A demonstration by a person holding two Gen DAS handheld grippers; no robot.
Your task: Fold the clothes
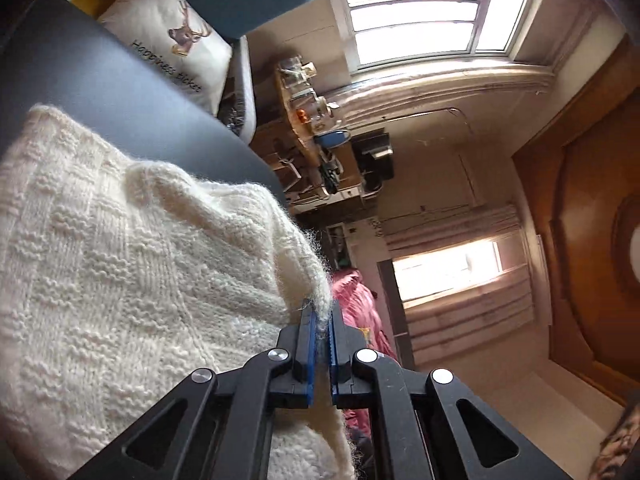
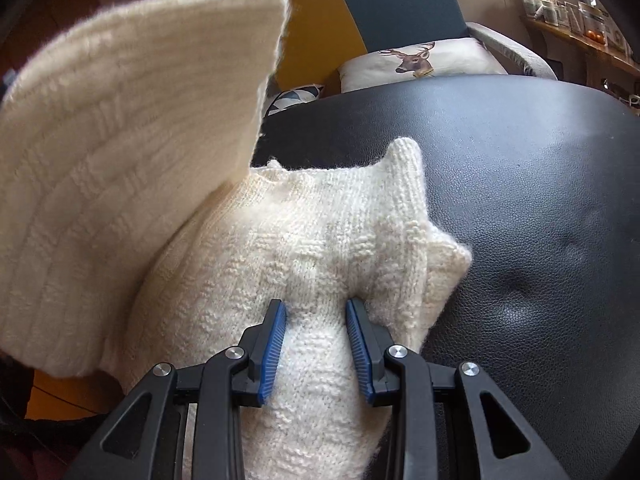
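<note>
A cream knitted sweater [image 1: 120, 260] lies on a black leather surface [image 1: 100, 80]. My left gripper [image 1: 322, 312] is shut on the sweater's fuzzy edge, with wool pinched between its blue pads. The left wrist view is rolled on its side. In the right wrist view, one part of the sweater [image 2: 320, 232] rests bunched on the leather surface [image 2: 520, 200]. My right gripper [image 2: 316, 308] is shut on a thick fold of it. A large flap of the sweater [image 2: 140, 120] stands lifted in the air at the left, above the rest.
A white deer-print pillow [image 2: 420, 60] sits behind the leather surface, against a yellow and blue chair back [image 2: 360, 12]. A wooden shelf [image 2: 580, 28] with small items stands at the far right. Pink cloth [image 1: 360, 312] lies beyond the sweater's edge.
</note>
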